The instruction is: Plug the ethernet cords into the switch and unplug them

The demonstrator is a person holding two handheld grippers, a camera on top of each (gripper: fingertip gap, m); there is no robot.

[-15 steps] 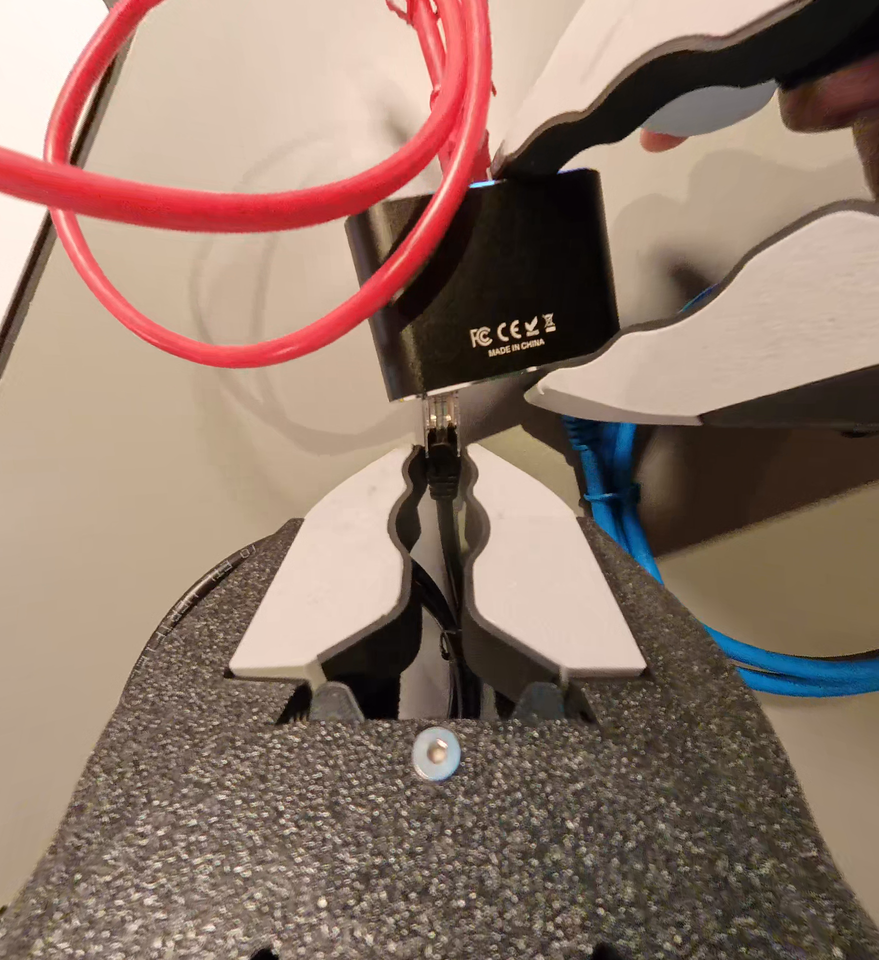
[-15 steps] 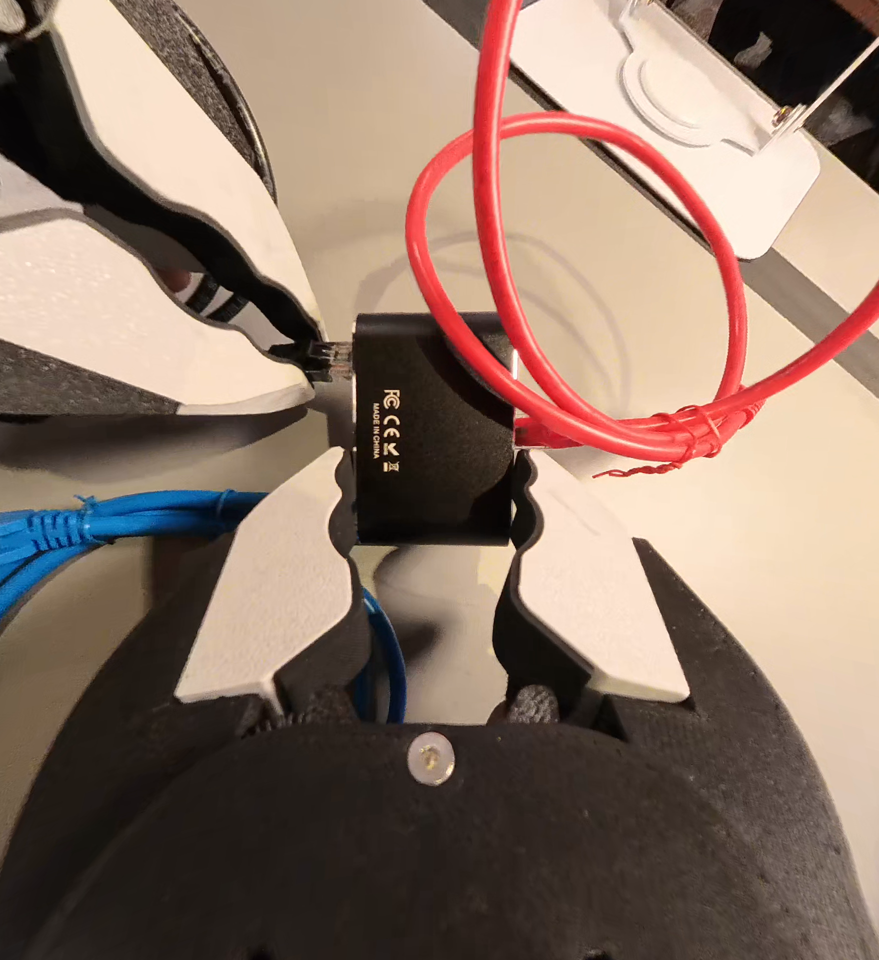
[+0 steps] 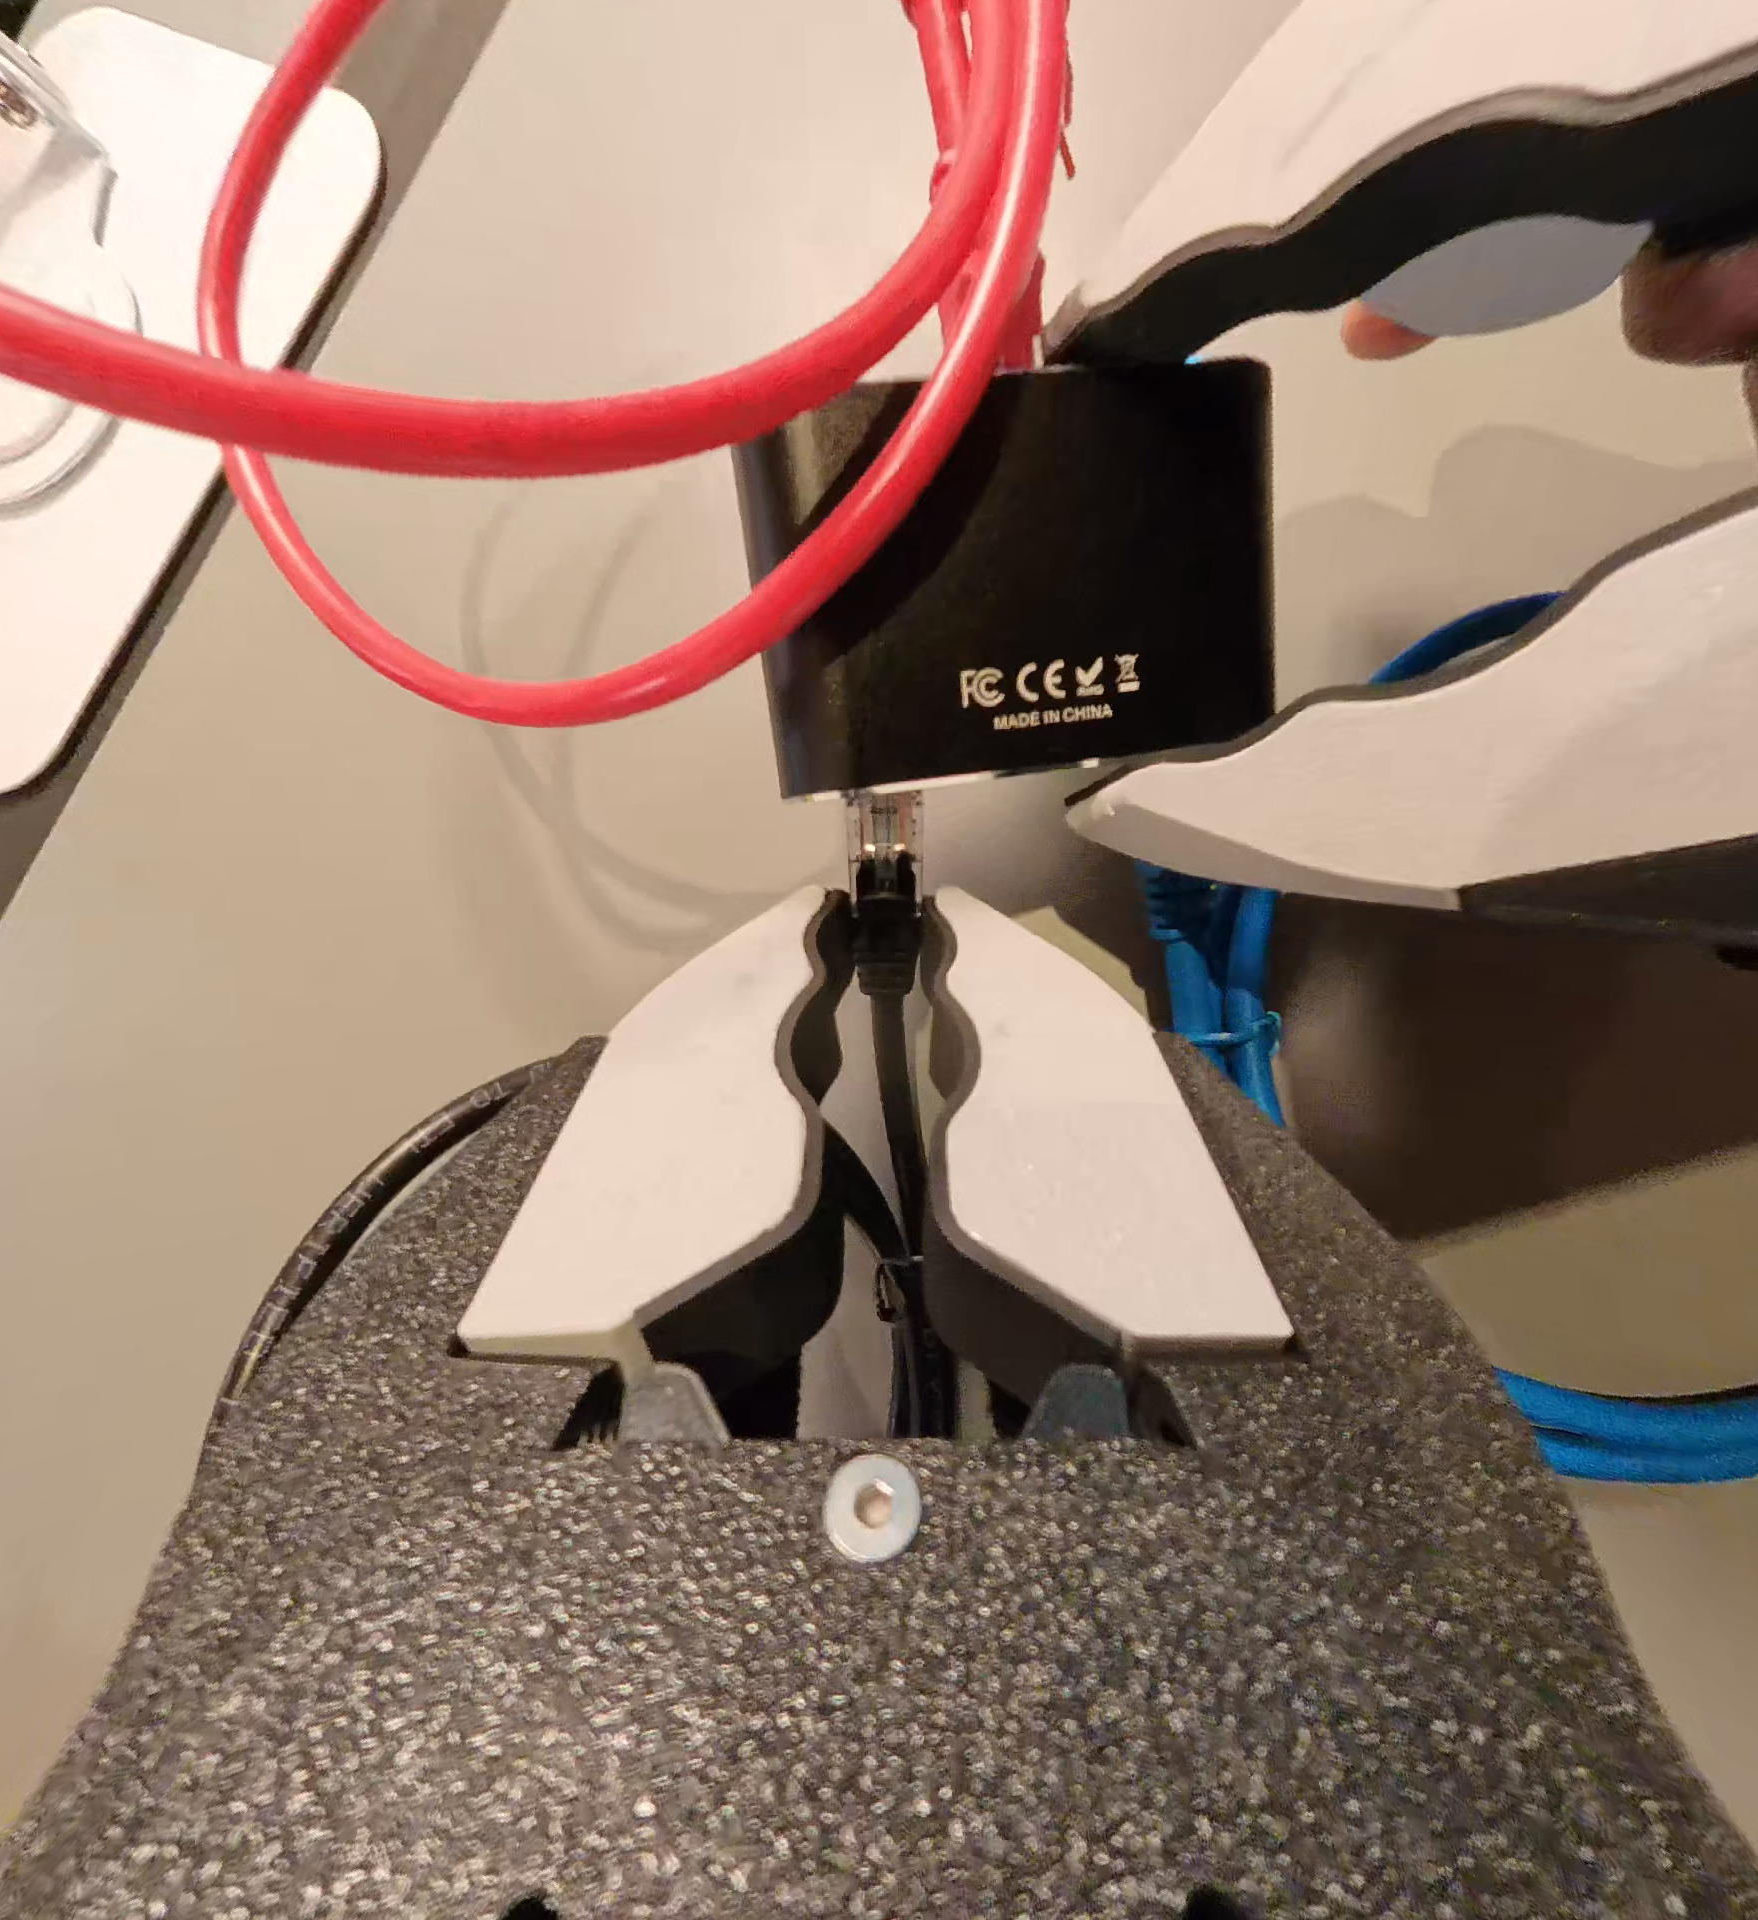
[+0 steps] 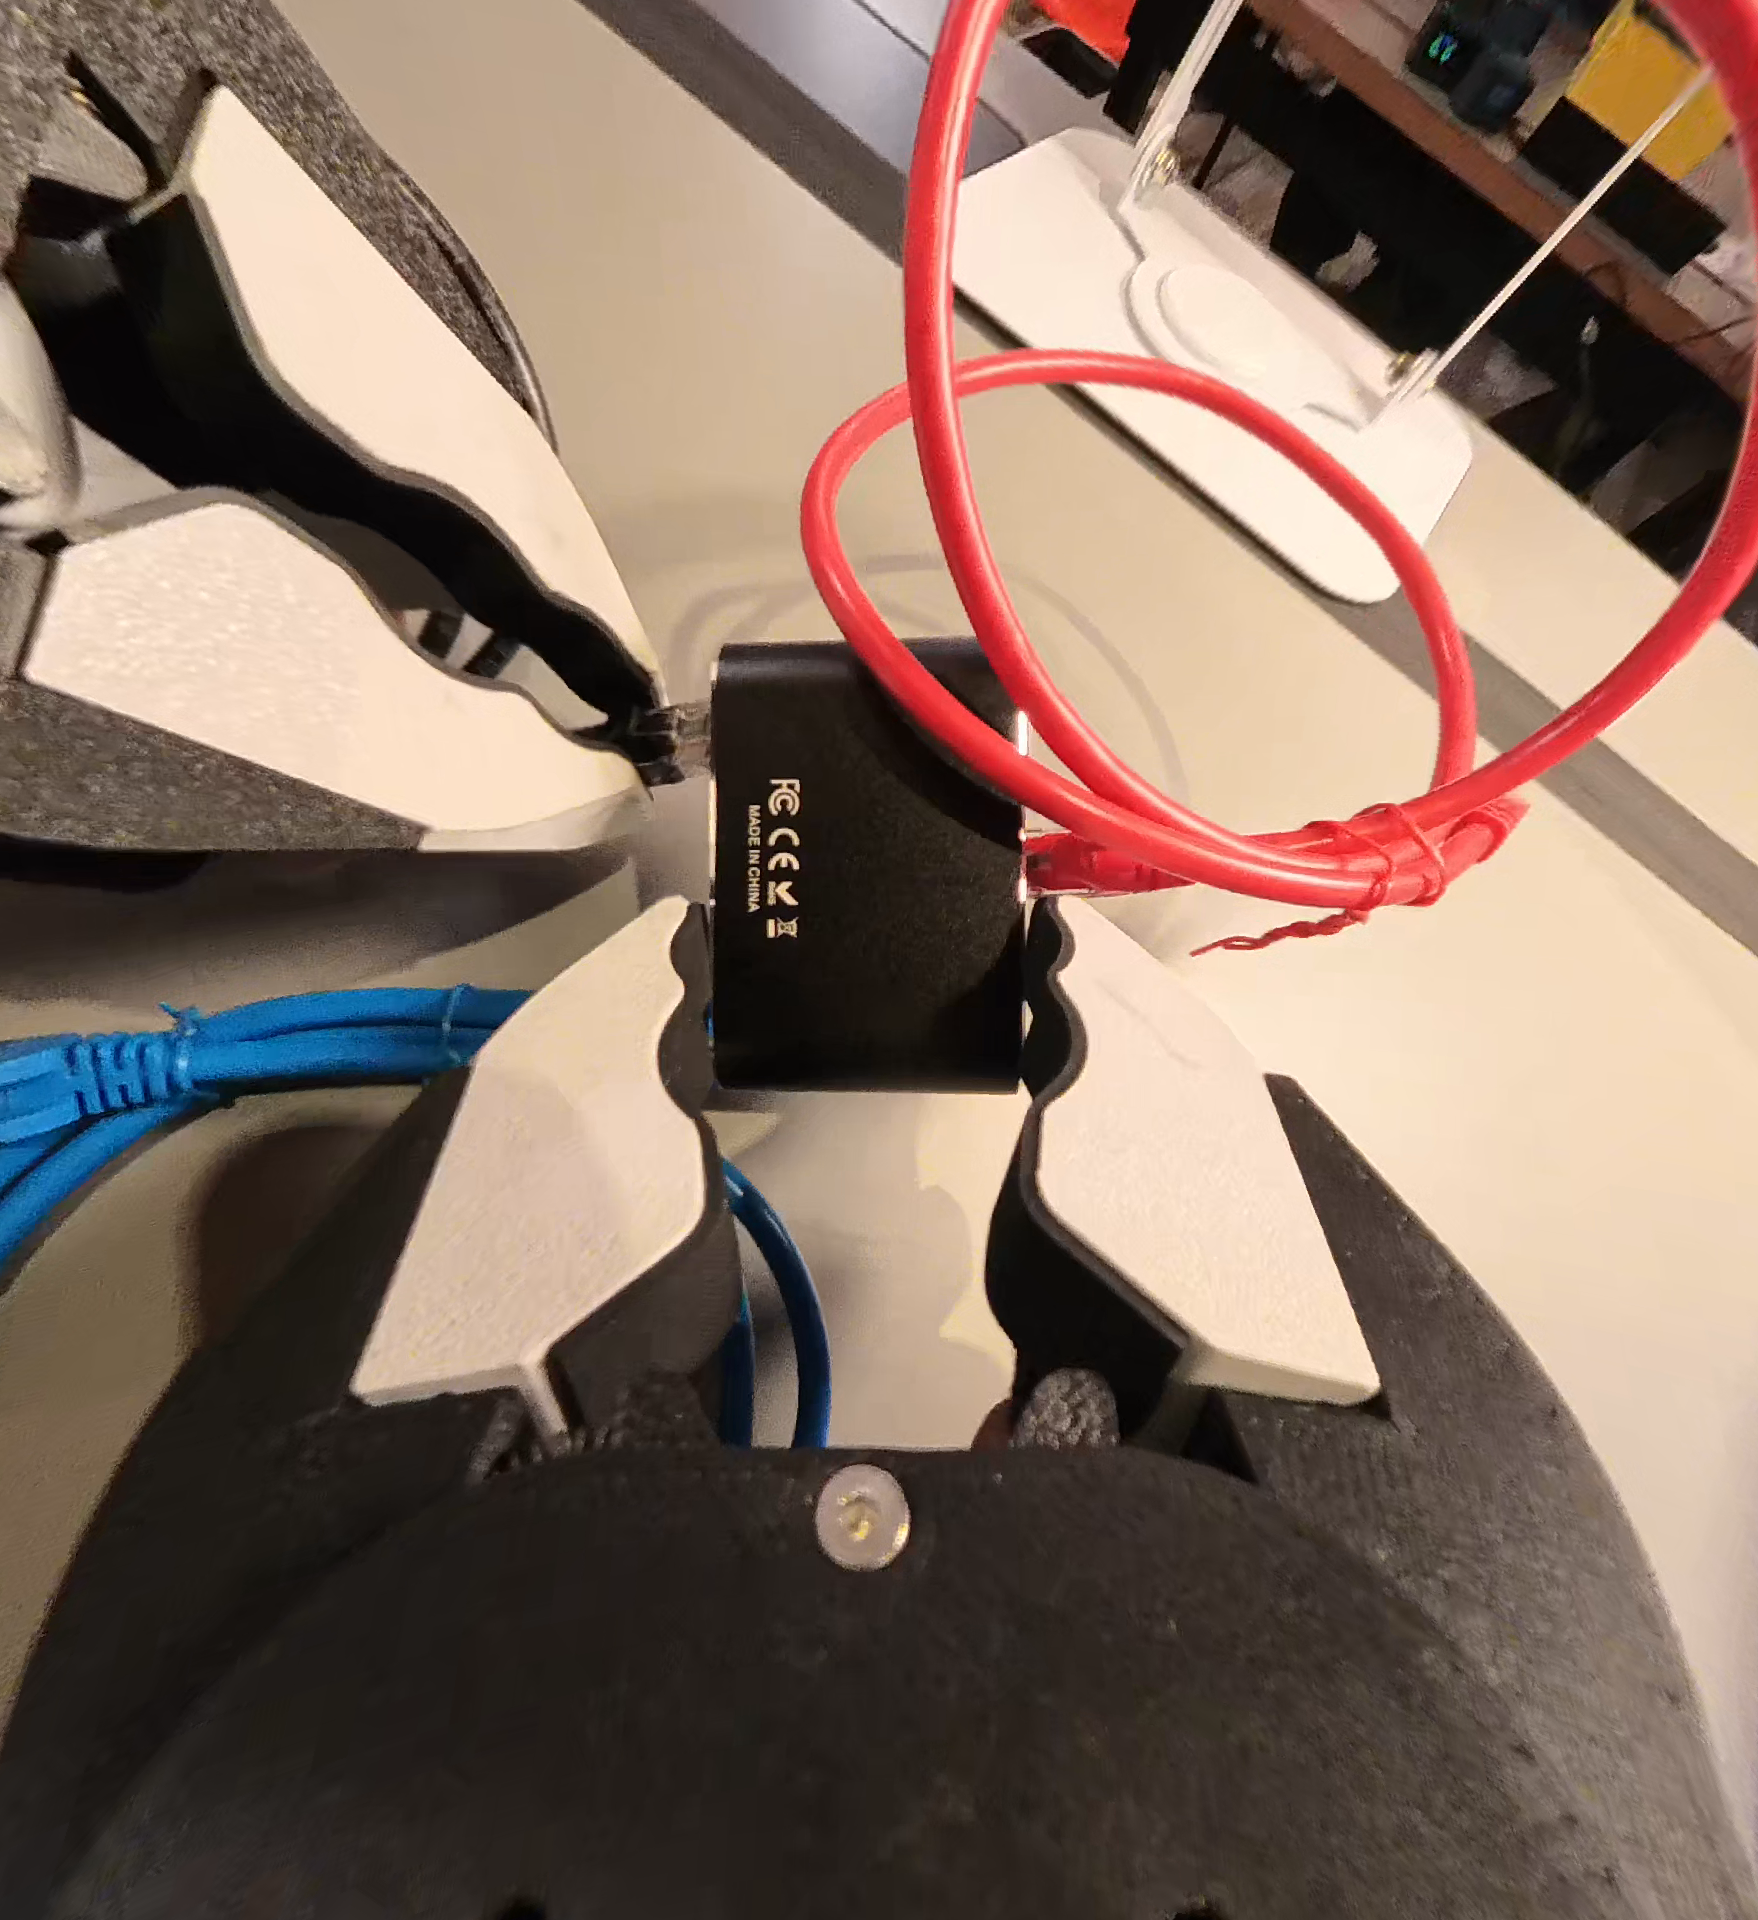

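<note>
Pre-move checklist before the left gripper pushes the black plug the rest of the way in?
1. Right gripper clamping the switch: ok, jaws pressed on both sides.
2. Left gripper holding the black plug: ok, jaws shut on its boot.
3. Plug lined up with the port: ok, its clear tip sits at the switch's edge.
4. Plug fully seated: not ok, most of the clear tip still shows outside.
5. Red cable plugged on the opposite side: ok, but its loops drape over the switch.
6. Blue cable out of the way: ok, lying unplugged on the table.
</note>
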